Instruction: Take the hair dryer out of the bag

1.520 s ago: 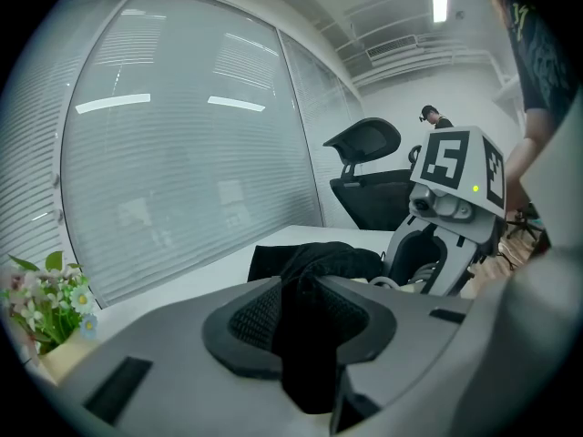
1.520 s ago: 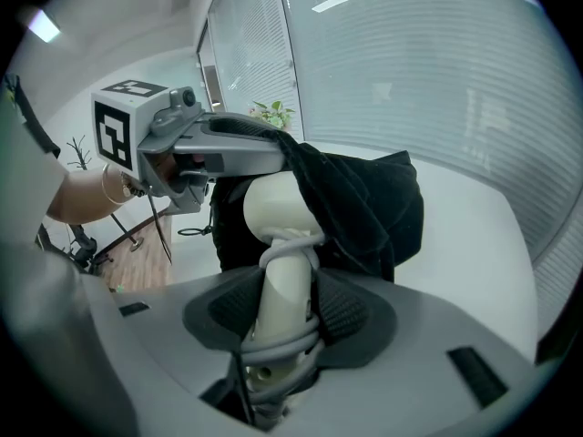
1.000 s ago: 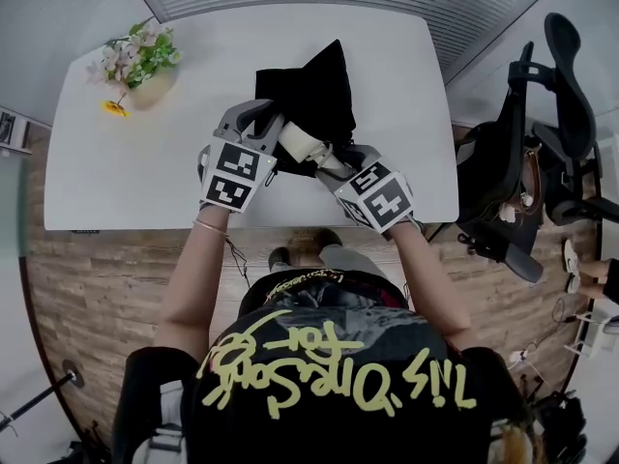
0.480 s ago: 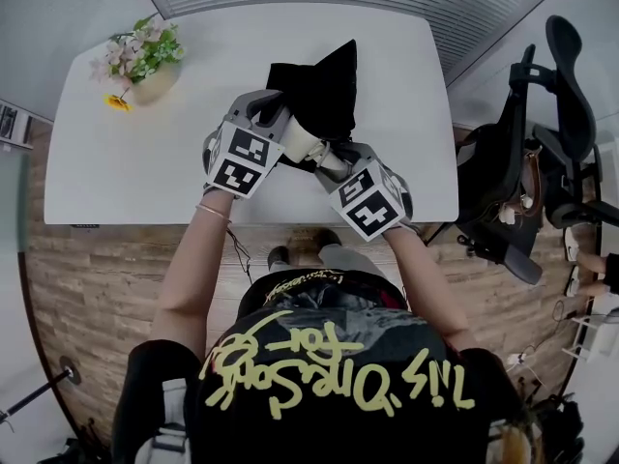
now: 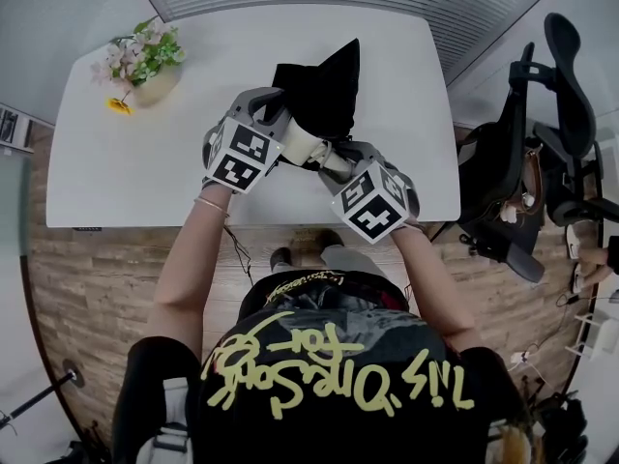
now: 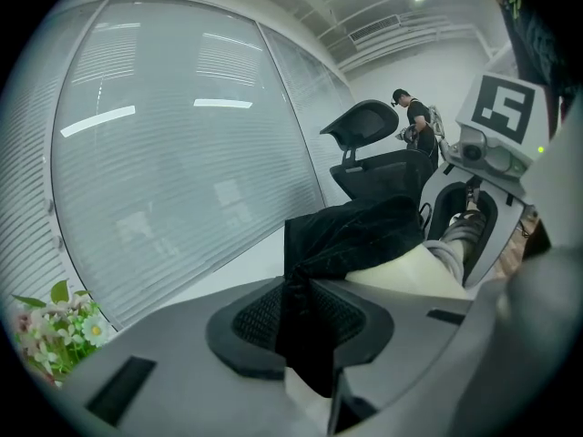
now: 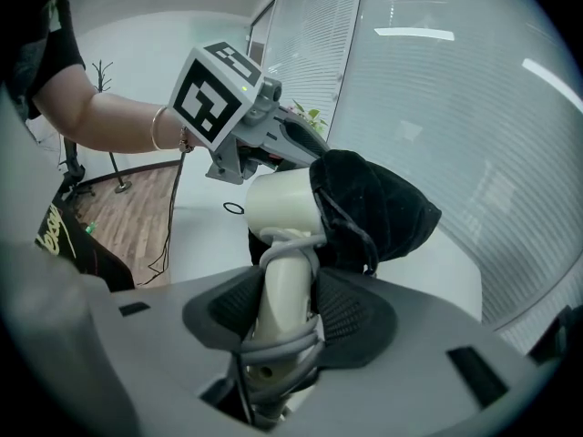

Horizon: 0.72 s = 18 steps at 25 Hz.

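One black bag (image 5: 324, 90) is seen on the white tabletop (image 5: 126, 172). One cream hair dryer (image 7: 278, 203) is stuck part way out of the bag's near end. The dryer's front is hidden inside the bag, so only its round back and its handle are shown. A grey cord (image 7: 278, 346) is wound round the handle.

Two tongs are used. The left tongs (image 6: 305, 321) are closed on a fold of the bag's cloth. The right tongs (image 7: 284, 312) are clamped on the dryer's handle, just outside the bag.

One pot of flowers (image 5: 145, 66) is stood well to the left of the bag. Black office chairs (image 5: 542, 143) are seen far to the right of the bag. They overlap and cannot be counted.
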Available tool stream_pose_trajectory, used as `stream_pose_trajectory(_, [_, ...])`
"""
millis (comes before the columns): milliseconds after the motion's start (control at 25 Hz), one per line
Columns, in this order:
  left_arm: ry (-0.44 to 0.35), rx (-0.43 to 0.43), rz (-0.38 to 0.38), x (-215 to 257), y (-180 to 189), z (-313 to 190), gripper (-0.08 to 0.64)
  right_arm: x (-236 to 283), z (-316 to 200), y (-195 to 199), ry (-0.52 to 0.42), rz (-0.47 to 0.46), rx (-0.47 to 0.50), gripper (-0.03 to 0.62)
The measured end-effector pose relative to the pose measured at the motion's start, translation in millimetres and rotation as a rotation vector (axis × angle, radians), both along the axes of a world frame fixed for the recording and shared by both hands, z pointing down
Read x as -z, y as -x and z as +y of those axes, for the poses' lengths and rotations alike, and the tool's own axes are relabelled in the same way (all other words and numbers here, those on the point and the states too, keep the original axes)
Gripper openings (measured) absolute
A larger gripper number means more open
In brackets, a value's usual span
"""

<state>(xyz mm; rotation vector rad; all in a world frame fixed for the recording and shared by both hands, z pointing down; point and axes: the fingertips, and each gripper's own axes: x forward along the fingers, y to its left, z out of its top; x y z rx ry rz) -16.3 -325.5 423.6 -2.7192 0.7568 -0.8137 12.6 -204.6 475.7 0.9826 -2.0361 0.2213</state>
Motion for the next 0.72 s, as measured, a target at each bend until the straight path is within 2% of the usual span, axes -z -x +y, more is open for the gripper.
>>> stream_pose_trajectory(200, [-0.024, -0.020, 0.005, 0, 0, -7, 0.104, 3, 1, -2, 0.020, -0.014, 0.036, 0.189])
stream_pose_trajectory(440, [-0.059, -0.028, 0.015, -3, 2, 1, 0.080, 2, 0, -4, 0.049, -0.111, 0.019, 0.189])
stream_pose_trajectory(720, [-0.065, -0.032, -0.004, 1, 13, 12, 0.090, 6, -3, -7, 0.057, -0.134, 0.010, 0.189])
